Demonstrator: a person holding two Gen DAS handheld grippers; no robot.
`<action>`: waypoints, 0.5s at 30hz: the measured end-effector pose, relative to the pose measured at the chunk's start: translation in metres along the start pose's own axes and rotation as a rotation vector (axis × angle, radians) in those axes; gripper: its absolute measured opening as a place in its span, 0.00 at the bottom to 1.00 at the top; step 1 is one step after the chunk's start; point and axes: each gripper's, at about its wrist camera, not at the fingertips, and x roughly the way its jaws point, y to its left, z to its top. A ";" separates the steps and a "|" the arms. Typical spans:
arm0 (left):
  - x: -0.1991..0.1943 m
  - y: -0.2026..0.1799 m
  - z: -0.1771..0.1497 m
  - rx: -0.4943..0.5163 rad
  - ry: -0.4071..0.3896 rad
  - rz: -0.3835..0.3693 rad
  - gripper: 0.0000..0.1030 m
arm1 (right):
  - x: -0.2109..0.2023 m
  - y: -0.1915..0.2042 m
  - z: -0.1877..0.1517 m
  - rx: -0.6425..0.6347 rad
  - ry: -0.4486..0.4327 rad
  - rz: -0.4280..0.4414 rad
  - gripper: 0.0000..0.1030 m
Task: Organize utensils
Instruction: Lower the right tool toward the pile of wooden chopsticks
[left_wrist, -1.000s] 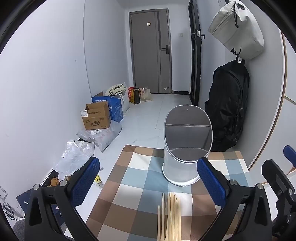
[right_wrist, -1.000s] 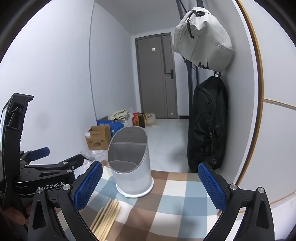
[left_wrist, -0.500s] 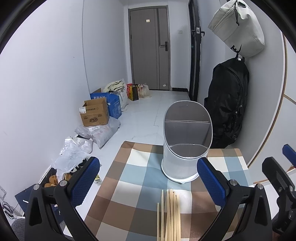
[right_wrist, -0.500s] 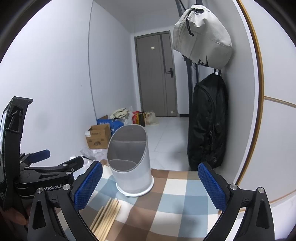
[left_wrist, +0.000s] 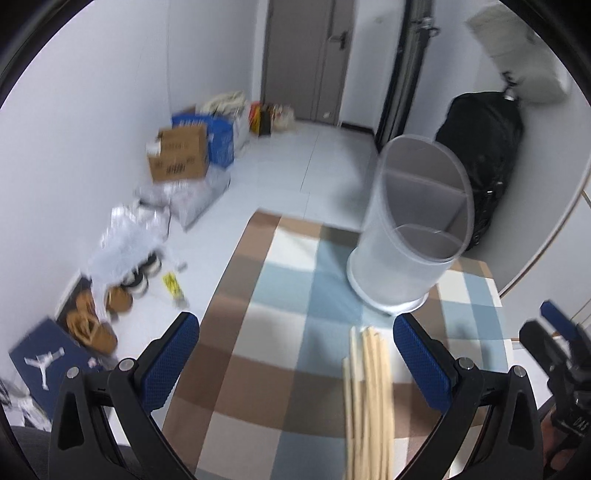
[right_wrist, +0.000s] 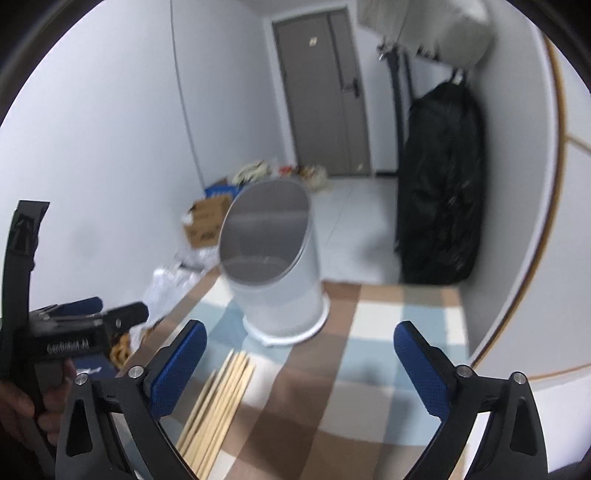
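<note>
A bundle of several pale wooden chopsticks (left_wrist: 367, 395) lies on the checked tablecloth (left_wrist: 295, 354), near its front edge. Behind it stands a translucent white utensil holder (left_wrist: 410, 236) with a slanted top and inner dividers, nothing in it. My left gripper (left_wrist: 295, 354) hovers open above the cloth, the chopsticks close to its right finger. In the right wrist view the chopsticks (right_wrist: 218, 402) lie by the left finger of my open right gripper (right_wrist: 299, 354), with the holder (right_wrist: 275, 262) beyond. Nothing sits between either pair of fingers.
The table ends left of the cloth, with boxes (left_wrist: 181, 155), plastic bags (left_wrist: 136, 236) and shoes (left_wrist: 96, 317) on the floor below. A black backpack (right_wrist: 439, 199) hangs on the curved wall at right. A hand holds the left gripper's handle (right_wrist: 62, 343).
Both cameras have tipped downward and moved closer to the table; the chopsticks and holder now look larger and lower in view. Both grippers stay open.
</note>
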 end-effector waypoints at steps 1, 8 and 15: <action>0.005 0.007 0.000 -0.021 0.023 -0.006 0.99 | 0.008 0.001 -0.002 0.009 0.038 0.028 0.96; 0.018 0.022 0.003 -0.050 0.086 0.003 0.99 | 0.064 0.009 -0.023 0.110 0.336 0.157 0.77; 0.024 0.039 0.007 -0.076 0.105 -0.011 0.99 | 0.104 0.025 -0.031 0.148 0.478 0.194 0.56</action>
